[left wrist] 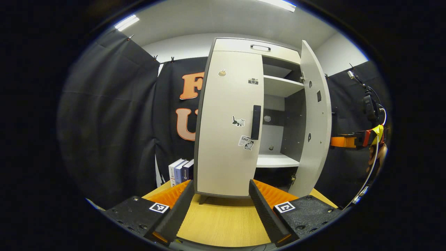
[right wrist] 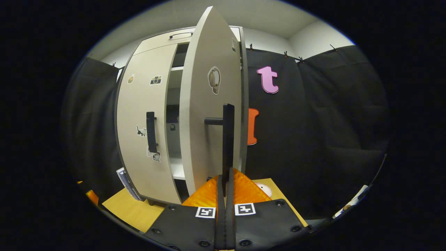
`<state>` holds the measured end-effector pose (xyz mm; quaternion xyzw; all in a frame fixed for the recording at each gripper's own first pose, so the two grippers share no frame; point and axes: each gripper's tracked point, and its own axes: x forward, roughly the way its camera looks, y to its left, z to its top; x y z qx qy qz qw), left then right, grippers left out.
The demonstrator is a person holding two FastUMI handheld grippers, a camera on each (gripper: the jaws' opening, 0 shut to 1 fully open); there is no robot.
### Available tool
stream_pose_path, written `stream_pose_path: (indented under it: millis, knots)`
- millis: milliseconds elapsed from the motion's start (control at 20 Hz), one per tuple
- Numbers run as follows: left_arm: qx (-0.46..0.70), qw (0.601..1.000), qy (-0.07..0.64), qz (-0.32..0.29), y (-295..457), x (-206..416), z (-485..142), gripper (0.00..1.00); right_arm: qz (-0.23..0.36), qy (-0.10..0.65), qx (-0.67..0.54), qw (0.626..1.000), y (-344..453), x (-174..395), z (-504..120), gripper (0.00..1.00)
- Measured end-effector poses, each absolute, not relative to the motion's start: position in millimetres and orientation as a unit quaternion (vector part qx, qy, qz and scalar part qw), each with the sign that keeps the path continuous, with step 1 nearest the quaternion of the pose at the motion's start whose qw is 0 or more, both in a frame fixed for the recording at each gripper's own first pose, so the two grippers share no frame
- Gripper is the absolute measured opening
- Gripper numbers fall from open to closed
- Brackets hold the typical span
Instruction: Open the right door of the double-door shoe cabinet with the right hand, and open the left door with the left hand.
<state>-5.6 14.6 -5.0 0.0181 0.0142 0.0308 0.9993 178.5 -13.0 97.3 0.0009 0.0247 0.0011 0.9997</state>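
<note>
The shoe cabinet (left wrist: 244, 47) stands on a wooden table. Its left door (left wrist: 223, 132) is closed, with a black vertical handle (left wrist: 256, 122) at its right edge. My left gripper (left wrist: 221, 184) is open, low in front of that door and well below the handle, holding nothing. The right door (left wrist: 315, 122) stands swung outward, showing the shelves (left wrist: 278, 85). In the right gripper view the right door (right wrist: 202, 115) faces me nearly edge-on, and my right gripper (right wrist: 225, 179) is shut on the lower end of its black handle (right wrist: 228, 136). The left door's handle (right wrist: 151, 131) shows further left.
Several books (left wrist: 181, 170) stand left of the cabinet on the wooden table (left wrist: 219, 223). The other gripper (left wrist: 352, 141) and a hand with a cable sit at the far right. A small white round object (right wrist: 263, 188) lies on the table by the open door.
</note>
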Motion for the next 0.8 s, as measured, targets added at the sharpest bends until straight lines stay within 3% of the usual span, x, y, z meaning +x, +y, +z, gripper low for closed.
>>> stream_pose_path:
  millis: [200,800]
  knots:
    - [0.019,0.999,0.02,0.03,-0.8,3.6,-8.1,0.92,-0.002,0.023,-0.004,1.0,-25.1,177.7,97.3,0.07]
    - [0.014,1.0,0.015,0.021,-72.2,61.9,9.4,0.97,-0.051,0.008,0.028,0.998,-92.8,159.3,107.0,0.08]
